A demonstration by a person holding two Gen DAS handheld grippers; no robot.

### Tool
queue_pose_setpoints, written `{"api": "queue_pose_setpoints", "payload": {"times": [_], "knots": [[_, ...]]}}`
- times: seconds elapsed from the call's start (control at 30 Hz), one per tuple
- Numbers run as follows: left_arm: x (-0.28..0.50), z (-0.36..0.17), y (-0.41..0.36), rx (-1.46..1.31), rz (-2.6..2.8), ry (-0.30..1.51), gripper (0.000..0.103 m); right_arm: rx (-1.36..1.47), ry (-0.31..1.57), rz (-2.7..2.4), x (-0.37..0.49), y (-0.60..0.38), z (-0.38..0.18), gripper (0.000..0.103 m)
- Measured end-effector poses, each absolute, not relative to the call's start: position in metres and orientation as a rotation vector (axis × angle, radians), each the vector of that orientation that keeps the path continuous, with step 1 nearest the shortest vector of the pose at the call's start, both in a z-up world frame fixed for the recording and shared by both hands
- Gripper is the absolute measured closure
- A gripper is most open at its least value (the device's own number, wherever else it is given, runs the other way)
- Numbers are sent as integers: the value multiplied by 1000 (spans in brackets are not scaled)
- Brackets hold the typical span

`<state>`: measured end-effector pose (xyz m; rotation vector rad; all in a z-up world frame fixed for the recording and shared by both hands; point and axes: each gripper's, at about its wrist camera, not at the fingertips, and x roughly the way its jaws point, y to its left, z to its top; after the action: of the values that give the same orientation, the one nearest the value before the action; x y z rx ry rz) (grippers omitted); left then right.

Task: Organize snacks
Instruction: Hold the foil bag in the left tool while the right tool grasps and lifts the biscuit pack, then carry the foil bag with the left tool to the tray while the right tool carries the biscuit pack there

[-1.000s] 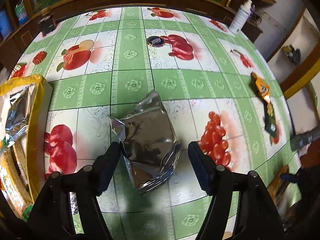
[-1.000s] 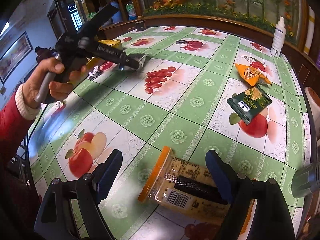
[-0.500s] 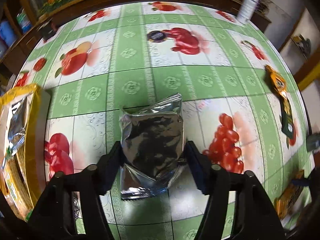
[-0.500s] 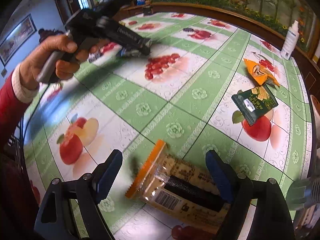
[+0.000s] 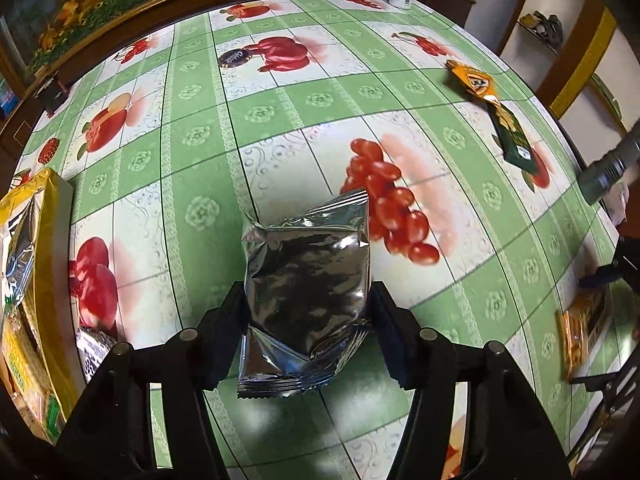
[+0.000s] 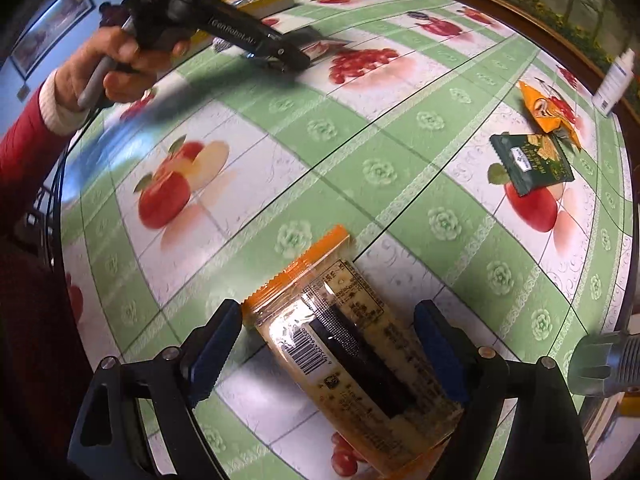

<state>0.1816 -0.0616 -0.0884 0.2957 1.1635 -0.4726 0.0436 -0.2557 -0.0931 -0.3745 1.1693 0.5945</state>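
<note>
My left gripper (image 5: 306, 340) is shut on a silver foil snack bag (image 5: 306, 280), both pads pressing its sides, and holds it above the fruit-print tablecloth (image 5: 280, 120). The left gripper also shows in the right wrist view (image 6: 298, 60), held by a hand in a red sleeve. My right gripper (image 6: 328, 344) is open around an orange-edged cracker pack (image 6: 352, 360) that lies on the table, its fingers on either side and not touching. A yellow box (image 5: 44, 248) with snacks inside stands at the left edge.
An orange snack bag (image 6: 548, 110) and a dark green snack bag (image 6: 532, 162) lie at the far right of the table. A white bottle (image 6: 616, 80) stands near the back rim. A small dark round wrapper (image 5: 236, 57) lies far back.
My left gripper has closed on the silver bag and lifted it, swinging toward the right. My right gripper has moved in so its open fingers straddle the cracker pack.
</note>
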Motion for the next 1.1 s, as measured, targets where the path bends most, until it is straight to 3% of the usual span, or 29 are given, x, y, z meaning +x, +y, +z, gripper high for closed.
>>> {"api": "queue_pose_setpoints", "payload": {"times": [0.33, 0.4, 0.47, 0.53, 0.8, 1.1], "knots": [[158, -89, -55, 296, -501, 1166, 44, -401, 1195, 553, 22, -273, -97, 13], [154, -89, -53, 284, -504, 1159, 44, -402, 1190, 484, 23, -274, -97, 21], [152, -89, -49, 261, -505, 1152, 45, -356, 1160, 436, 22, -276, -93, 41], [148, -88, -45, 237, -503, 1143, 45, -322, 1129, 405, 17, -273, -91, 47], [131, -80, -25, 161, -474, 1111, 45, -108, 1041, 417, 5, -248, -89, 48], [102, -52, 12, 124, -316, 1023, 45, 343, 875, 458, 26, -254, -70, 48]]}}
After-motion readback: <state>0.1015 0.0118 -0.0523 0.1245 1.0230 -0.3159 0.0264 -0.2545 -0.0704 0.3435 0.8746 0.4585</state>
